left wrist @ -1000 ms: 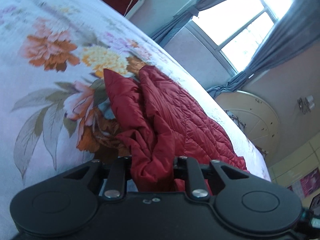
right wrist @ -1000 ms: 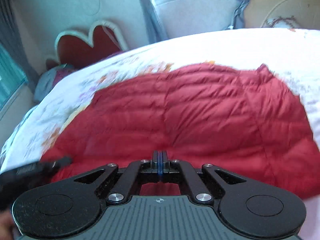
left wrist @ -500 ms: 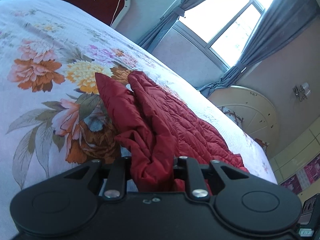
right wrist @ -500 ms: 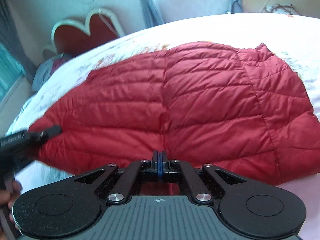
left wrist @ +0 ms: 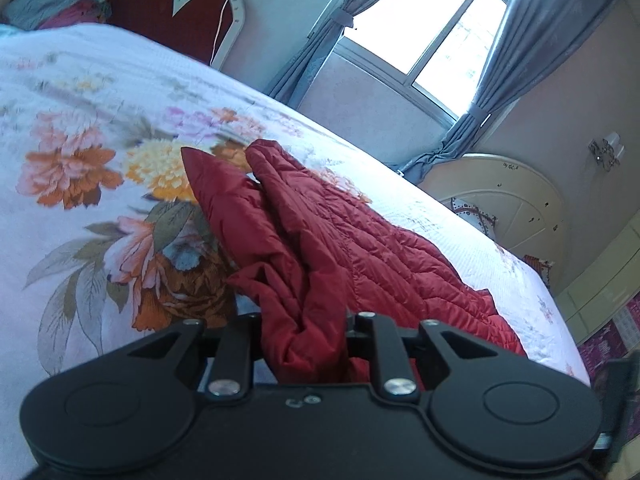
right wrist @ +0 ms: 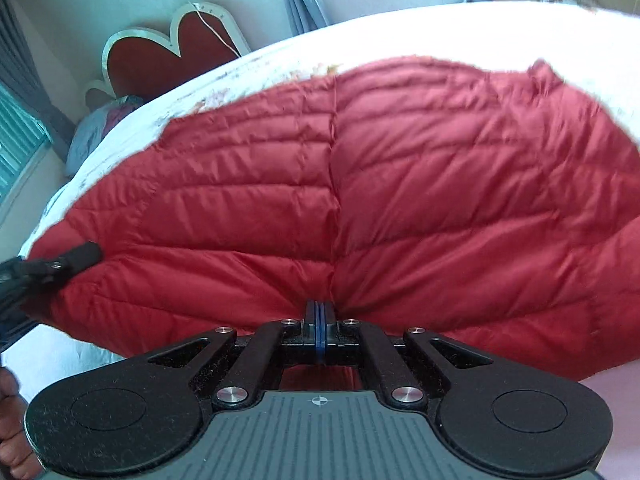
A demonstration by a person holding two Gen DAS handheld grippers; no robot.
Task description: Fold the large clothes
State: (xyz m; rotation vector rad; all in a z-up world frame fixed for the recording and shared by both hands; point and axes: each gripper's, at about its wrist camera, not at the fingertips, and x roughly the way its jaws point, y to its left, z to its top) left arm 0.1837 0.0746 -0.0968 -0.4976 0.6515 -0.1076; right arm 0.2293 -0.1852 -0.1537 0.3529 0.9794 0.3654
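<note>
A: The right gripper (right wrist: pixel 319 330) is holding its jaws pressed together on the near hem of the red puffer jacket (right wrist: pixel 360 208), right at the centre seam. Compared with a second ago the quilted panel is filling more of the right wrist view, stretched taut and fanned out.

B: The left gripper (left wrist: pixel 306 344) is pinching a thick bunch of the same jacket (left wrist: pixel 320 240). Its view is tilting: more headboard (left wrist: pixel 168 4) is showing than before, and the grip itself is looking unchanged.

A: The jacket is lying across the floral bedspread (left wrist: pixel 80 168), one end bunched, the rest spreading toward the window (left wrist: pixel 432 24).

B: My reading: both hands are drawing the edge out flat, so the fold proper is not yet starting. The left gripper (right wrist: pixel 76 258) is showing at the jacket's far left corner.
</note>
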